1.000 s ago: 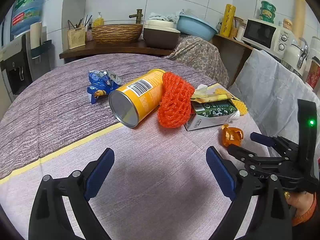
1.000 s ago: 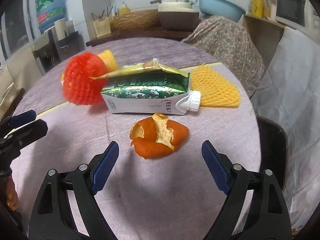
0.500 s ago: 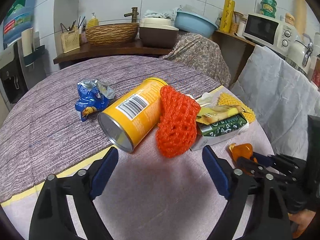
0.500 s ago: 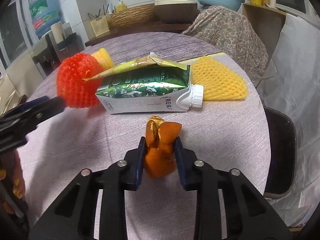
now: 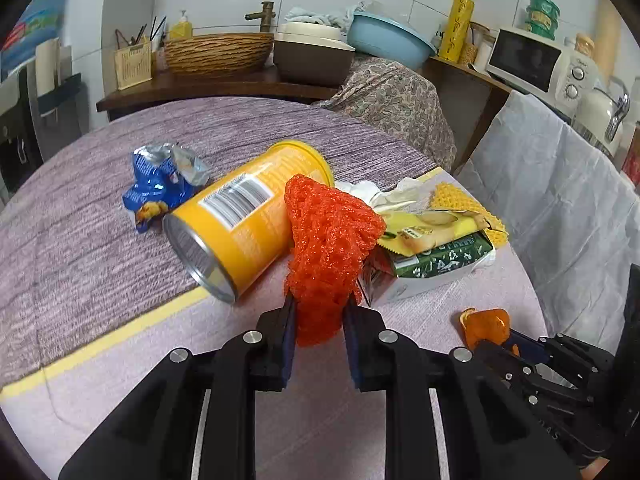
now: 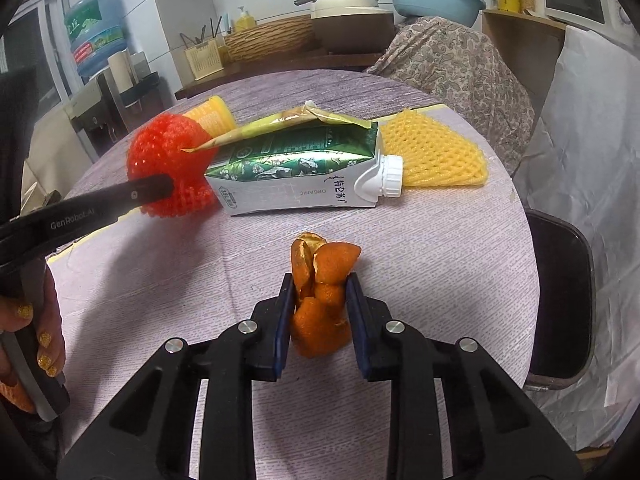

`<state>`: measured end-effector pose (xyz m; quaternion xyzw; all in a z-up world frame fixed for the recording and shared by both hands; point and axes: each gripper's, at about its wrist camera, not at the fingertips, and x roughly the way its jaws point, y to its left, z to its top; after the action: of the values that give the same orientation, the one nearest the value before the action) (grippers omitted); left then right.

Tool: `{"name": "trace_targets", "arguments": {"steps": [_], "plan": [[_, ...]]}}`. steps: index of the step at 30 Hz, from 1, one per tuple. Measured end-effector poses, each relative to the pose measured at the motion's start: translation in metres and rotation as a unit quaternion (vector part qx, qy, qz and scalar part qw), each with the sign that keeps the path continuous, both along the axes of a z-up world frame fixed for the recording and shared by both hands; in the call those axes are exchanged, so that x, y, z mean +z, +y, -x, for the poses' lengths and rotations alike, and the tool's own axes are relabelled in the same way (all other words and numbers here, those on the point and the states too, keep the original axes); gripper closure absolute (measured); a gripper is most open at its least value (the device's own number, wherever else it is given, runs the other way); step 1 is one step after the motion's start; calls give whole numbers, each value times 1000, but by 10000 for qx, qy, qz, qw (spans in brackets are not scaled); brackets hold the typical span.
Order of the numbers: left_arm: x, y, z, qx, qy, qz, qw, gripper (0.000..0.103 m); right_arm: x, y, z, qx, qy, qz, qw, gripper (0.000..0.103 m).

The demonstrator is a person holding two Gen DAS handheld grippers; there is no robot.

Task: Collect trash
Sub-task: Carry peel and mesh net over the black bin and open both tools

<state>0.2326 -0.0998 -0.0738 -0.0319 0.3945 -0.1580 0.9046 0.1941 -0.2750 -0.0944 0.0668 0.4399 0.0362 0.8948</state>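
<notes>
An orange-red foam net [image 5: 328, 236] leans on a yellow can [image 5: 240, 224] lying on its side on the round table. My left gripper [image 5: 318, 312] is closing, and its pads pinch the net's lower end. An orange peel [image 6: 326, 264] stands folded between the pads of my right gripper [image 6: 320, 292], which is shut on it near the table's front edge. From the right wrist view, one left gripper finger [image 6: 148, 190] lies against the net [image 6: 168, 160]. The peel [image 5: 484, 322] also shows at the lower right of the left wrist view.
A green and white carton [image 6: 304, 176] lies behind the peel, with a yellow snack bag [image 6: 288, 124] on top and a yellow foam net [image 6: 436, 152] behind it. A crumpled blue wrapper [image 5: 160, 184] lies left of the can. A dark chair [image 6: 560, 288] stands at the table's right edge.
Both grippers went from wide open to closed: the right onto the orange peel first, then the left onto the foam net after moving in towards it.
</notes>
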Motion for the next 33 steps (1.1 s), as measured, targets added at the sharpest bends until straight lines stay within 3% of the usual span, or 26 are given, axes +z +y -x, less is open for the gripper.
{"name": "trace_targets", "arguments": {"steps": [8,15,24,33], "plan": [[13,26,32,61,-168,271,9995,85,2,-1,10,-26,-107,-181,9998,78],[20,26,62,-172,-224,478,9985,85,14,-1,41,22,-477,-262,9985,78],[22,-30,82,-1013,-155,561,9932,85,23,-29,84,-365,-808,-426,9951,78],[19,-116,78,-1982,-55,435,9792,85,25,-103,111,-1455,-1005,-165,9841,78]]}}
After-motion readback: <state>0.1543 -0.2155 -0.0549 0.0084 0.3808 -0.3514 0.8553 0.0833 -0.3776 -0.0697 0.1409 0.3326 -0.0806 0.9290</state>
